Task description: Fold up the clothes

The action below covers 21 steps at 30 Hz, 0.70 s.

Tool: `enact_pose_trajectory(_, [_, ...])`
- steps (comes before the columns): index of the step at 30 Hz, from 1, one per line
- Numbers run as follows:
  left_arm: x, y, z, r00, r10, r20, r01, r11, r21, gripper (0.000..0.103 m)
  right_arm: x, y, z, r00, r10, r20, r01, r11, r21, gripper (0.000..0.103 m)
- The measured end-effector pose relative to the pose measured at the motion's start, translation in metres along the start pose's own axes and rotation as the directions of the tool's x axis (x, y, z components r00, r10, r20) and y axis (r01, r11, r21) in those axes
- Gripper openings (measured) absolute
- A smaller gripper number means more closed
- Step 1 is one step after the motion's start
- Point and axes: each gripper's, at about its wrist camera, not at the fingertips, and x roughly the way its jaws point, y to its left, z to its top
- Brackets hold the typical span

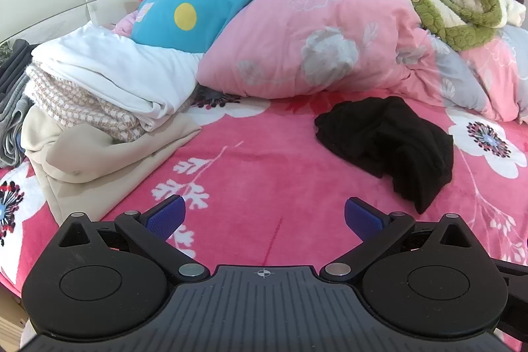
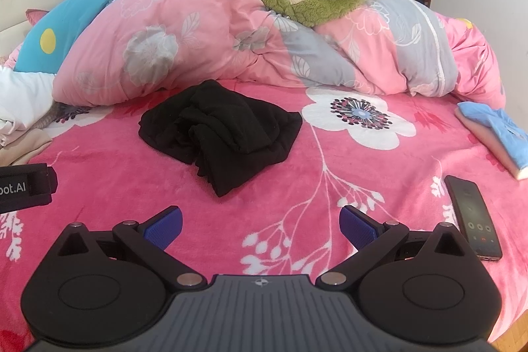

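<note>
Black garment crumpled on the pink floral bed blanket, both grippers empty.

The left gripper (image 1: pixel 265 216) and right gripper (image 2: pixel 260 221) hover spread wide, clear of the black garment (image 1: pixel 389 144), which lies at 1 o'clock from the left gripper, 11 o'clock from the right; folded clothes stack (image 1: pixel 99 108) at 10 o'clock, phone (image 2: pixel 472 216) at 3 o'clock.

The blue folded cloth (image 2: pixel 498 134) is cut by the right edge; the grey clothes (image 1: pixel 11 121) by the left
</note>
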Motion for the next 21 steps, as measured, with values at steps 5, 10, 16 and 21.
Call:
enact_pose_trajectory(5, [0.003,0.0,0.001,1.0,0.005,-0.002,-0.005,1.0,0.001,0.103,0.003,0.0,0.001,1.0,-0.001,-0.002,0.001,1.0,0.001,0.103])
enact_pose_trajectory(10, [0.007,0.0,0.001,1.0,0.01,-0.004,-0.01,1.0,0.001,0.103,0.007,0.001,0.002,1.0,-0.003,0.001,0.003,1.0,0.001,0.103])
enact_pose_trajectory(16, [0.015,-0.001,0.003,1.0,0.016,-0.005,-0.016,1.0,0.01,0.103,0.013,0.001,0.003,1.0,-0.004,-0.002,0.004,1.0,0.0,0.103])
enact_pose_trajectory(21, [0.026,-0.003,0.003,1.0,0.012,-0.012,-0.011,1.0,0.019,0.103,0.022,0.001,0.004,1.0,-0.004,-0.006,0.004,1.0,-0.004,0.103])
